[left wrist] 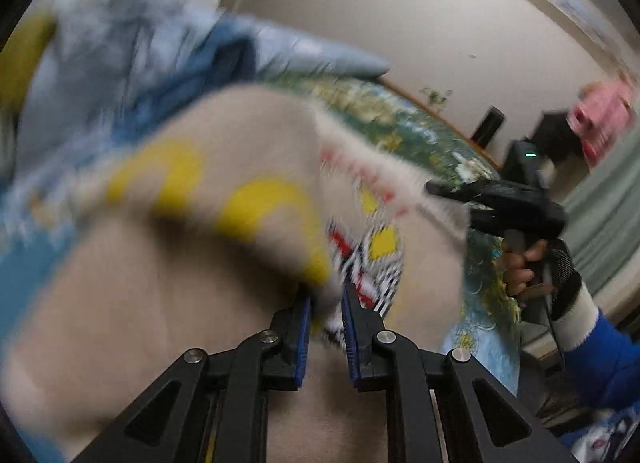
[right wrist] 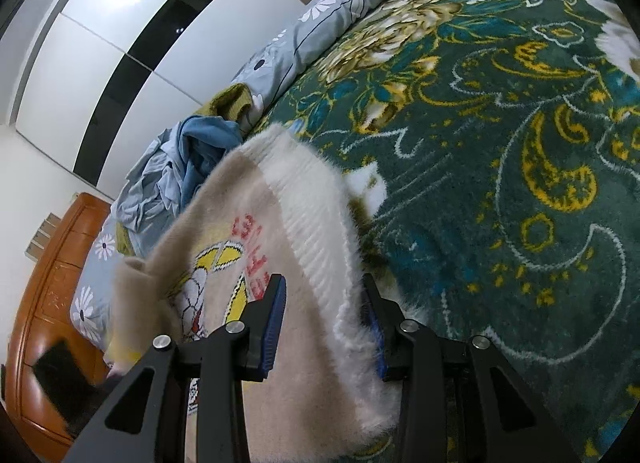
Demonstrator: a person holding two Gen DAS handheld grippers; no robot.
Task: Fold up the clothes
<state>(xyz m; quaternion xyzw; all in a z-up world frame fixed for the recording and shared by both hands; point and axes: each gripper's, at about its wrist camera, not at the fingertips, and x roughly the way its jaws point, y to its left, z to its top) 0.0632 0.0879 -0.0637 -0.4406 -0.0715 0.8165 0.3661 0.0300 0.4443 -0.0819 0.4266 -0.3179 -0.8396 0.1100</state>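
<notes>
A fuzzy beige sweater [left wrist: 168, 263] with a yellow, red and black cartoon print and a white ribbed hem hangs lifted above the bed. My left gripper [left wrist: 326, 299] is shut on a fold of it. The view is blurred by motion. My right gripper [right wrist: 322, 295] holds the white hem of the sweater [right wrist: 308, 231] between its blue pads, which stand fairly wide around the thick fabric. The right gripper also shows in the left wrist view [left wrist: 432, 187], held by a gloved hand at the sweater's far edge.
A dark green flowered blanket [right wrist: 500, 143] covers the bed. A heap of light blue clothes [right wrist: 188, 159] and a grey flowered quilt [right wrist: 320, 19] lie along its far side. A wooden headboard [right wrist: 52, 263] and a white wardrobe [right wrist: 120, 31] stand behind.
</notes>
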